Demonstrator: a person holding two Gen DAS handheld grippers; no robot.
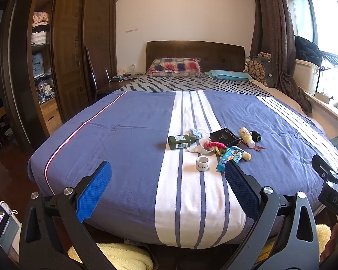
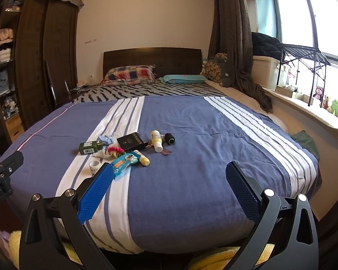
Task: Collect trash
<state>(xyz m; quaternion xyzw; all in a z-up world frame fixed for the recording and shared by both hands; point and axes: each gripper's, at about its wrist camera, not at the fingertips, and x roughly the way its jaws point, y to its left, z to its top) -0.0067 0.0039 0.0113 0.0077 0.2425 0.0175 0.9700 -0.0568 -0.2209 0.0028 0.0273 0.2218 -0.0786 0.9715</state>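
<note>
A cluster of small items lies on the blue and white striped bedspread [image 1: 133, 139]. It holds a green bottle [image 1: 180, 142], a white tape roll [image 1: 202, 163], crumpled white paper [image 1: 198, 149], a blue snack wrapper [image 1: 227, 159], a black box [image 1: 225, 136], a yellow bottle [image 1: 247, 137] and a black thread spool [image 1: 256, 136]. My left gripper [image 1: 167, 168] is open and empty, just short of the tape roll. My right gripper [image 2: 169, 171] is open and empty over the bedspread [image 2: 202, 135], to the right of the wrapper [image 2: 124, 163], green bottle [image 2: 90, 147] and yellow bottle [image 2: 156, 141].
A dark wooden wardrobe [image 1: 79, 51] stands left of the bed. Pillows [image 1: 175, 67] lie at the headboard. A windowsill with plush toys [image 2: 335, 108] runs along the right. Yellow fluffy fabric [image 1: 124, 256] lies on the floor below the bed's foot.
</note>
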